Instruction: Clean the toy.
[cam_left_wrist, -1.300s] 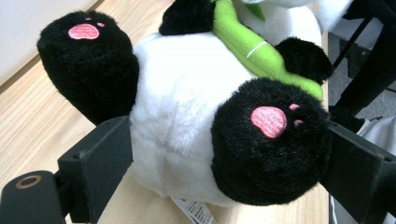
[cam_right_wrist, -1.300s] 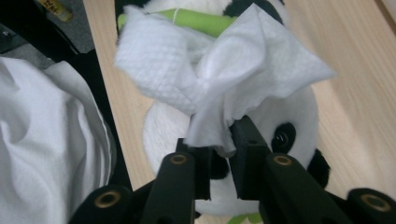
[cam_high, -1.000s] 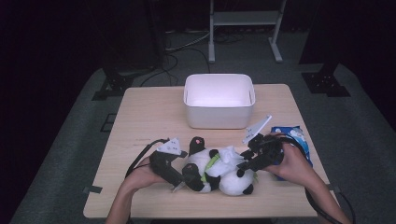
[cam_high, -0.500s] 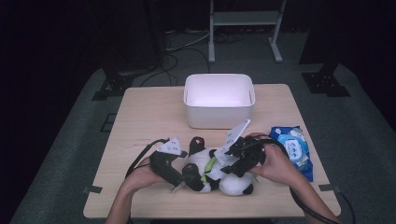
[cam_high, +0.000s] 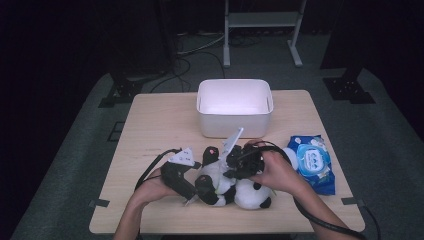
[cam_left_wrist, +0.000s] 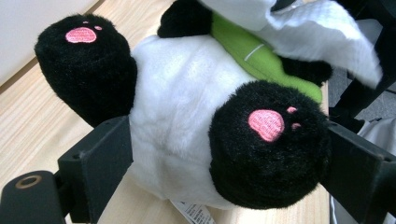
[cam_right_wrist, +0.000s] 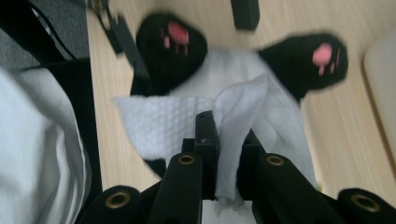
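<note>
The left tongs (cam_high: 192, 192) clamp the panda plush (cam_left_wrist: 187, 140) by its lower body to steady it, so the right tongs (cam_right_wrist: 219, 135), pinching a wet wipe (cam_right_wrist: 173, 126), can rub its belly.

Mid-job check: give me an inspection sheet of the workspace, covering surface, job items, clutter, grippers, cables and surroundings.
Surface: light wooden table, bare at its left and far corners.
Job's things: plush panda lying on the table at the near edge, pink-soled feet showing; white wet wipe held over its body.
Clutter: white bin behind the panda; blue wipes pack to its right.
Grippers: left gripper has its jaws on either side of the panda's lower body and one foot; right gripper is shut on the wipe.
Cables: a black cable trails from each gripper towards the near edge.
Surroundings: dark room, grey floor, metal stand, floor wires.
</note>
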